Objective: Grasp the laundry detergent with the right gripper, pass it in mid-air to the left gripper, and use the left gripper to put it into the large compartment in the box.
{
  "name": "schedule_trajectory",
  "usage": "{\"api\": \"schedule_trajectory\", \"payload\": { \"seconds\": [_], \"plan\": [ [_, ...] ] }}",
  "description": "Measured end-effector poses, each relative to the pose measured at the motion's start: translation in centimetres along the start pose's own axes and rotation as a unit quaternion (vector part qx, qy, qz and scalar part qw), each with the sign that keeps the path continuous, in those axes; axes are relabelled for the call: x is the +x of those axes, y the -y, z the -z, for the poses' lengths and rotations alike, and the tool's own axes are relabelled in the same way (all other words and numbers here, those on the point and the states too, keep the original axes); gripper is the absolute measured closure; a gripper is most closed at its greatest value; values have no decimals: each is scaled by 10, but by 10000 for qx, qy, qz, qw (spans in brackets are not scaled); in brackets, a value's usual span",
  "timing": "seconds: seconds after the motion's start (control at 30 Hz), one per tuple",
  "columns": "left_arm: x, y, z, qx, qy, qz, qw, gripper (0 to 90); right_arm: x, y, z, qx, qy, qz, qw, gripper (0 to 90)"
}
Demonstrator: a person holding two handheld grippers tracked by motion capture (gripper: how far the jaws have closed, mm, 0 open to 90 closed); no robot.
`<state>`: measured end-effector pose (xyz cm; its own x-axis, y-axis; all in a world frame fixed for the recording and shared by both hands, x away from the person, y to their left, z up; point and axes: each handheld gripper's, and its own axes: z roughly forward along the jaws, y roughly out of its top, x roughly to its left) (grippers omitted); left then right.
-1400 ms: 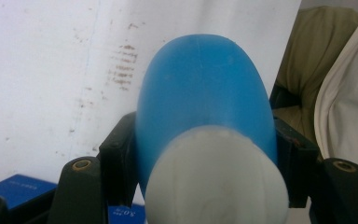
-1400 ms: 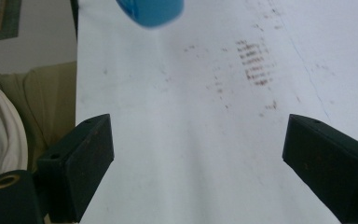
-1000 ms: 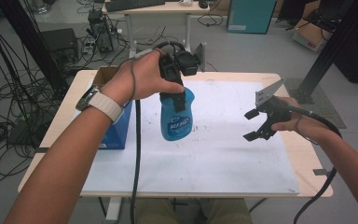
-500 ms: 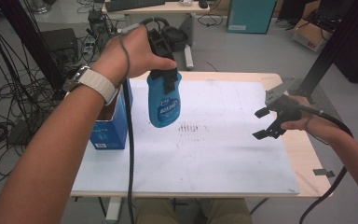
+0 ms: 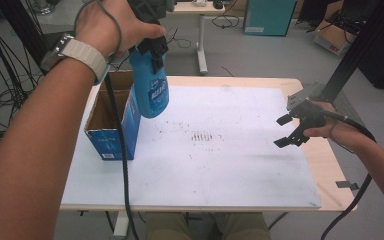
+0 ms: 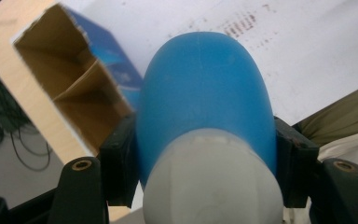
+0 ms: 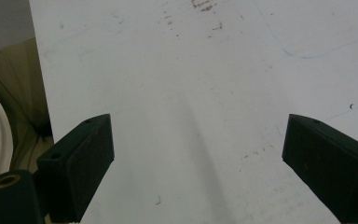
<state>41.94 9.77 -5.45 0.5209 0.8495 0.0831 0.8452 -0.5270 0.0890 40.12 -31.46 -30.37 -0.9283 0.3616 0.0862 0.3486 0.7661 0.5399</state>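
A blue bottle (image 5: 151, 87) with a white label hangs in the air, bottom down, beside the open cardboard box (image 5: 111, 120) at the table's left. My left gripper (image 5: 152, 47) is shut on its upper part; in the left gripper view both black pads (image 6: 117, 165) press its blue sides (image 6: 205, 102), with the box's open top (image 6: 74, 93) below it. My right gripper (image 5: 287, 131) hovers open over the right edge of the white board (image 5: 220, 165); its jaws stand wide apart above bare white surface (image 7: 196, 107), nothing between them.
The box has blue sides and a brown inner divider. Dark smudges (image 5: 202, 136) mark the middle of the board. Cables trail from both grippers. On the floor beyond the table are another desk's leg (image 5: 201, 45), a teal cabinet (image 5: 267, 15) and a black frame post (image 5: 360, 45).
My left hand has lifted the bottle up and to the left, from the board's middle to beside the box. The right gripper has stayed near the right edge.
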Motion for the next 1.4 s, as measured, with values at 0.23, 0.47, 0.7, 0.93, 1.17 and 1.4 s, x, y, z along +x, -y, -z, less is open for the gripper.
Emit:
{"api": "schedule_trajectory", "payload": {
  "seconds": [0.23, 0.47, 0.7, 0.93, 1.17, 1.4],
  "plan": [
    [28, 8, 7, 112, -55, 670, 9977, 374, -3, 0, -5, 87, 3, 56, 9999, 88],
    [55, 15, 7, 239, -32, 1252, 9918, 374, -6, -1, -11, 137, -19, 82, 9999, 88],
    [78, 22, 4, 273, -115, 1715, 9847, 374, -8, -3, -15, 155, -33, 35, 9999, 88],
    [93, 25, -4, 249, -172, 2048, 9783, 375, -10, -3, -21, 165, -67, 39, 9998, 89],
    [103, 27, -17, 252, -196, 2230, 9743, 375, -11, -3, -23, 155, -50, 33, 9999, 85],
    [112, 28, -34, 220, -162, 2335, 9720, 375, -11, -4, -26, 182, -56, 36, 9998, 80]
  ]
}}
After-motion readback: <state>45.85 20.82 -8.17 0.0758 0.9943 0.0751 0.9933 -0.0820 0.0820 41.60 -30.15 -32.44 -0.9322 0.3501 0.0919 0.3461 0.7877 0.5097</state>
